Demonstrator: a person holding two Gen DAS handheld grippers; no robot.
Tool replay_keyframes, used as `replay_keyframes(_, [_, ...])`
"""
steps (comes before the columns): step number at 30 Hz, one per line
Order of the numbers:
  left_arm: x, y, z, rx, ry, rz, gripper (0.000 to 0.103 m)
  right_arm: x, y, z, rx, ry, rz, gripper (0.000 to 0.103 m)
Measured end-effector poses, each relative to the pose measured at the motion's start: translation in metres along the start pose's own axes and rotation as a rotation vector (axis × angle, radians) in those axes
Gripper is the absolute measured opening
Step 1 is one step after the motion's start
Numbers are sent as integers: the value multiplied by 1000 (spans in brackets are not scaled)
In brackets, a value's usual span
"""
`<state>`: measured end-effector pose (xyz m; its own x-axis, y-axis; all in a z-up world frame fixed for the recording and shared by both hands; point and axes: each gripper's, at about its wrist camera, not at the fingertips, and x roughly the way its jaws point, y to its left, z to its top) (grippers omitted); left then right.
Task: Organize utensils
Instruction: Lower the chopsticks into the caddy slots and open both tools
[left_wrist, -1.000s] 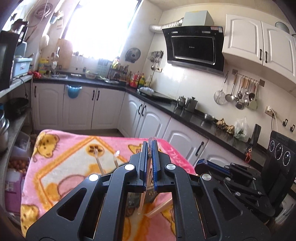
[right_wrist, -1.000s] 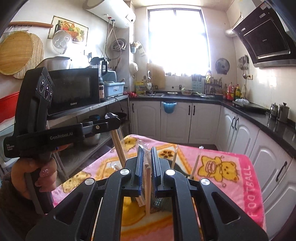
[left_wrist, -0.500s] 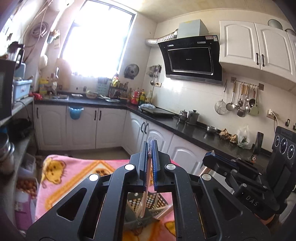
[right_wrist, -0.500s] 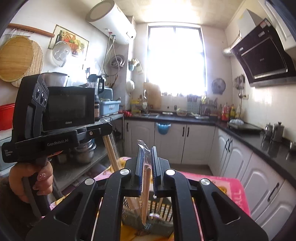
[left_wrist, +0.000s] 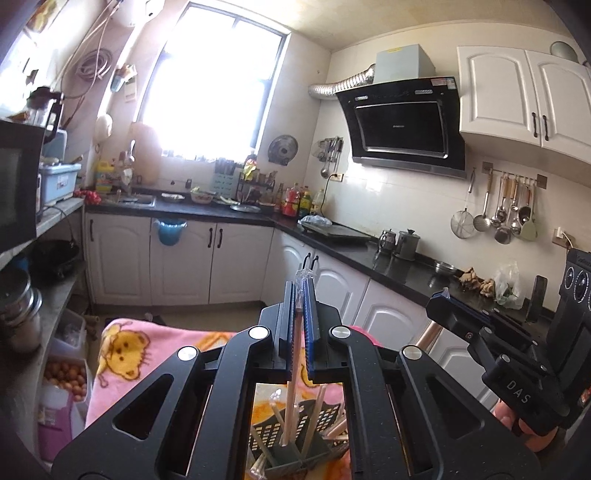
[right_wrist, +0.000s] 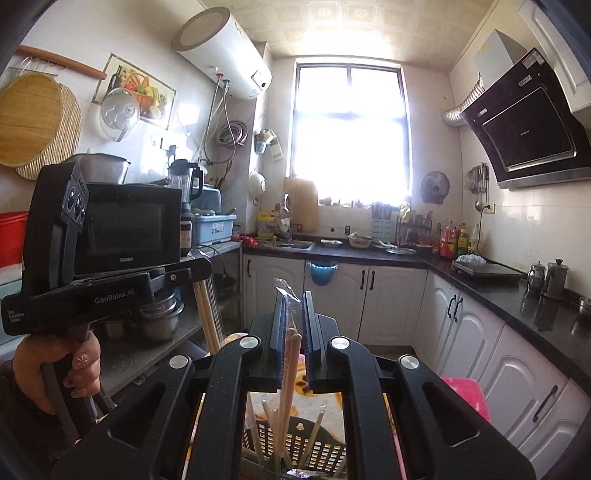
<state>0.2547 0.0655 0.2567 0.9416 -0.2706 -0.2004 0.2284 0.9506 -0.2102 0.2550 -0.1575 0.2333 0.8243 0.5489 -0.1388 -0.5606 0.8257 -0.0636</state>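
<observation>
1. Left claw (left_wrist: 300, 295): your jaws are pressed together on a wrapped pair of chopsticks (left_wrist: 293, 373), gripped near the top. The sticks hang straight down, and their lower ends sit over the dark slotted holder (left_wrist: 314, 417) at 6 o'clock in the left view. A second ago the pink blanket (left_wrist: 122, 343) filled the lower frame; now it shows only at 8 o'clock, so you have raised and tipped the claw up.
2. Holder: it stands on the blanket directly under both claws, with several wrapped pairs already leaning inside it.
3. Right claw (right_wrist: 293, 306): your jaws are closed on a second wrapped pair (right_wrist: 290, 362), the clear wrapper poking up past the tips at 12 o'clock. It has climbed alongside the left.
4. Reading for the task: both pairs look lifted rather than delivered. Whether their tips rest inside the holder cannot be told. Lowering and releasing likely remain.
</observation>
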Motion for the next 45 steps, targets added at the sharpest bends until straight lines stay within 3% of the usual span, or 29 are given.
replay_keyframes(11, [38,21,-39,-47,87,22,2,41,-1,-37,30,104,-1,8])
replay_keyframes(24, [62,22,-85,-37,167,35,2,67,-6,-70,61,165,-20,9])
replay_keyframes(37, [66,17,-114,7,219,90,2,71,-14,-93,99,221,-26,9])
replay_keyframes(45, [60,12,-119,29,233,111,3,60,-19,-99,120,234,-27,17])
